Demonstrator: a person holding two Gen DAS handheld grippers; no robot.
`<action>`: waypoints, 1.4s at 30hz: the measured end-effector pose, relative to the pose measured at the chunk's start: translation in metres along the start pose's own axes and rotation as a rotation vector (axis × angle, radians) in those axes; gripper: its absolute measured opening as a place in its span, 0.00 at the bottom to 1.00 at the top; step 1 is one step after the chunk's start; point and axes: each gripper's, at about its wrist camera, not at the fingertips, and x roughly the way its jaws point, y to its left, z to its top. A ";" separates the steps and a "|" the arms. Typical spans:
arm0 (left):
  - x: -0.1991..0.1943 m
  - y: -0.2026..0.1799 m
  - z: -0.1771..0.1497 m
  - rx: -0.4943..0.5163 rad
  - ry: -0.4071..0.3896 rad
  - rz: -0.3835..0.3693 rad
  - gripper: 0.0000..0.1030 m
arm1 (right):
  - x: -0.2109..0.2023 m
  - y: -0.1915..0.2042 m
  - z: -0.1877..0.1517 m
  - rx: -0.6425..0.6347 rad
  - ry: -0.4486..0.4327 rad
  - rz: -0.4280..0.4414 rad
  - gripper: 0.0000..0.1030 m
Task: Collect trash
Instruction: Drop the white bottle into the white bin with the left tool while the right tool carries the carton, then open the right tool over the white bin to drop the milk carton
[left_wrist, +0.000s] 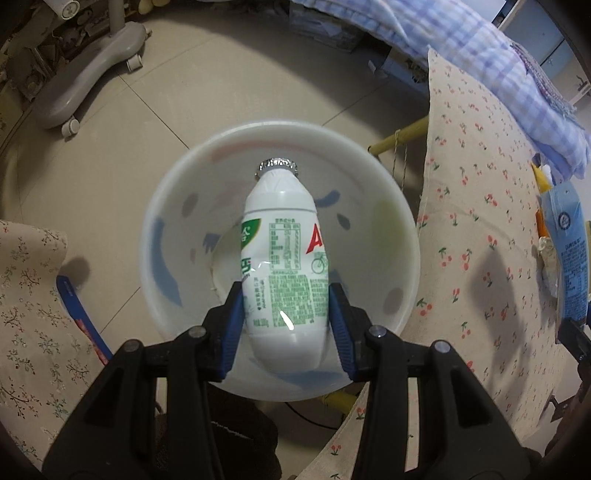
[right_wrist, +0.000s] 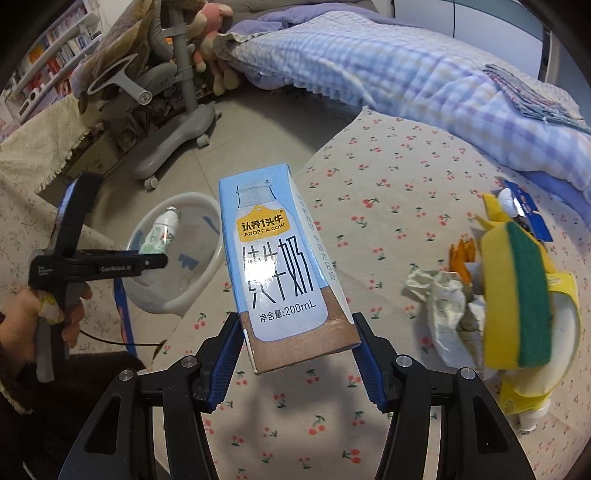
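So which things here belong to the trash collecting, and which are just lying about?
Job:
left gripper holding white bottle
right gripper holding milk carton
white basin
crumpled paper
orange peel

Lying about:
sponge
checked quilt
grey chair base

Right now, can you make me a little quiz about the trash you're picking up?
1. True or false: the left hand-held gripper holds the white plastic drink bottle over the white plastic basin.
2. What does the right hand-held gripper grip? A) pale-blue milk carton B) yellow-and-green sponge C) crumpled paper
3. Fill in: the sponge lies on the cherry-print ____.

Key: 1 true; 2 A; 3 cloth.
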 end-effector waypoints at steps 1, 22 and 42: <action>0.002 0.000 -0.001 0.000 0.006 0.003 0.45 | 0.002 0.001 -0.001 0.001 0.004 0.005 0.57; -0.072 0.045 -0.019 -0.093 -0.175 0.155 0.93 | 0.030 0.049 0.020 -0.018 0.043 0.093 0.57; -0.086 0.096 -0.034 -0.219 -0.192 0.167 0.93 | 0.061 0.124 0.039 -0.116 0.025 0.163 0.84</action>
